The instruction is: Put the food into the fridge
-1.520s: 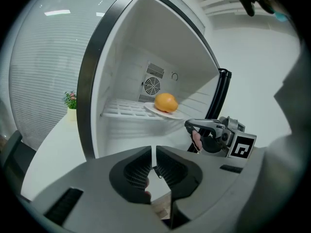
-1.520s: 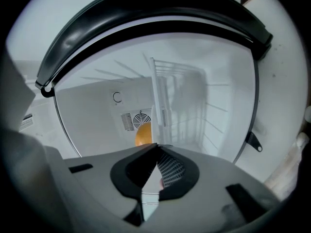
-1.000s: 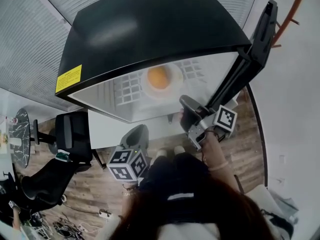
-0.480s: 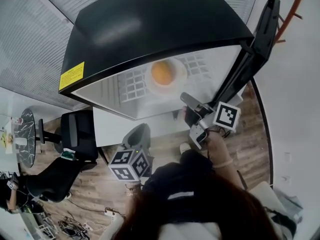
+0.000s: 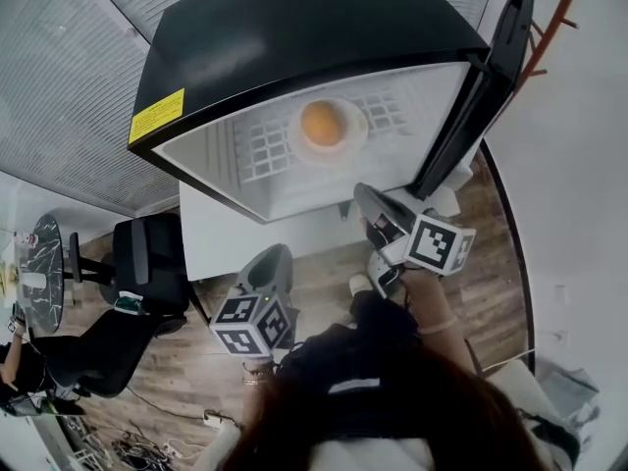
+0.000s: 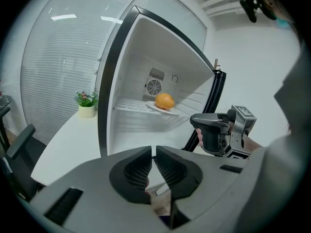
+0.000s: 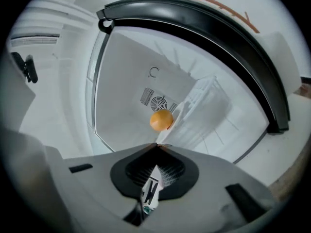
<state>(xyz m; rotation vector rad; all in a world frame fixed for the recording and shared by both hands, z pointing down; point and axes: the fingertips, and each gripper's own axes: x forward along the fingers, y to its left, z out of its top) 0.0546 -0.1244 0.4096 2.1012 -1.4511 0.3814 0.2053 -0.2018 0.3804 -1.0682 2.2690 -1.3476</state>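
Showing yellow label [image 5: 157,116] on black fridge [image 5: 294,37], print unreadable, orange [image 5: 322,123] inside

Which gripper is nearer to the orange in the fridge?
Right. The right gripper is just in front of the fridge, near the orange; the left gripper is farther back.

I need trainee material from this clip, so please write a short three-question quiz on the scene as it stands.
1. True or false: the fridge door is closed.
2. Where does the orange lie? A) between the right gripper jaws; B) on a plate on the wire shelf inside the fridge; C) on the floor.
3. Fill in: the jaws of the right gripper and the left gripper are both ____, with nothing held.

Key: 1 false; 2 B; 3 shut.
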